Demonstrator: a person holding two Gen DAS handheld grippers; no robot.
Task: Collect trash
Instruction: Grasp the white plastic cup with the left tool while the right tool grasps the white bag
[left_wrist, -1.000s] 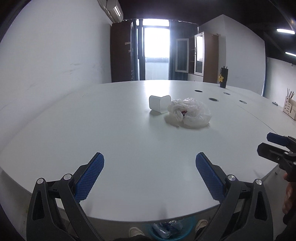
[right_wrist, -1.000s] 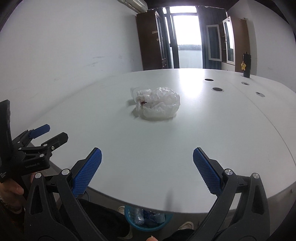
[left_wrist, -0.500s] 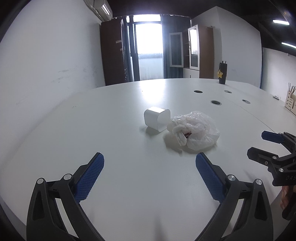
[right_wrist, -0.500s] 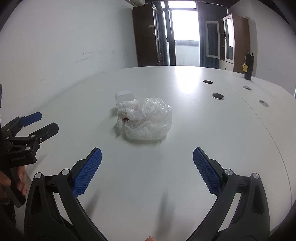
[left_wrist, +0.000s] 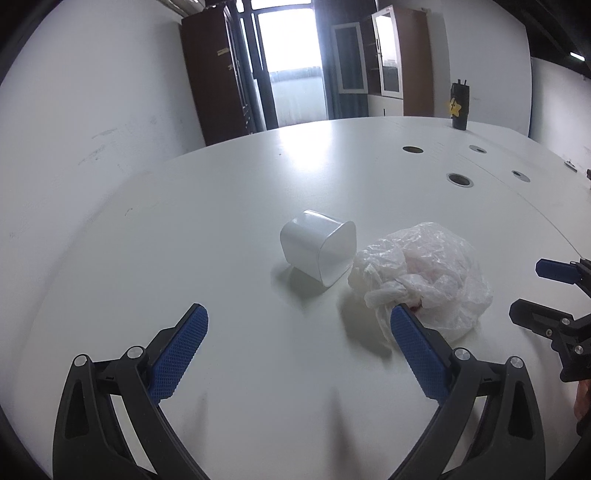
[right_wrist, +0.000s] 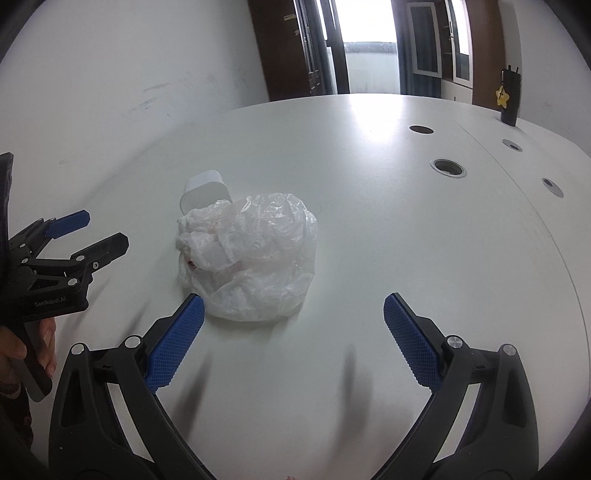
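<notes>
A white plastic cup (left_wrist: 318, 251) lies on its side on the white table (left_wrist: 221, 206), touching a crumpled clear plastic bag (left_wrist: 424, 277) to its right. My left gripper (left_wrist: 295, 350) is open and empty, a short way in front of the cup. My right gripper (right_wrist: 291, 343) is open and empty, just in front of the bag (right_wrist: 255, 254); its left fingertip is close to the bag's near edge. The cup (right_wrist: 203, 194) is partly hidden behind the bag in the right wrist view. Each gripper shows in the other's view, the right one (left_wrist: 546, 291) and the left one (right_wrist: 88, 236).
Round cable holes (right_wrist: 448, 168) are set in the table to the right. A black bottle with a yellow star (left_wrist: 459, 107) stands at the far right. Brown cabinets (left_wrist: 218, 74) and a bright door are behind the table, with a white wall on the left.
Both grippers have moved forward over the table toward the cup and bag, which now look larger and nearer. Both stay open. The table's near edge and the blue bin below have left view.
</notes>
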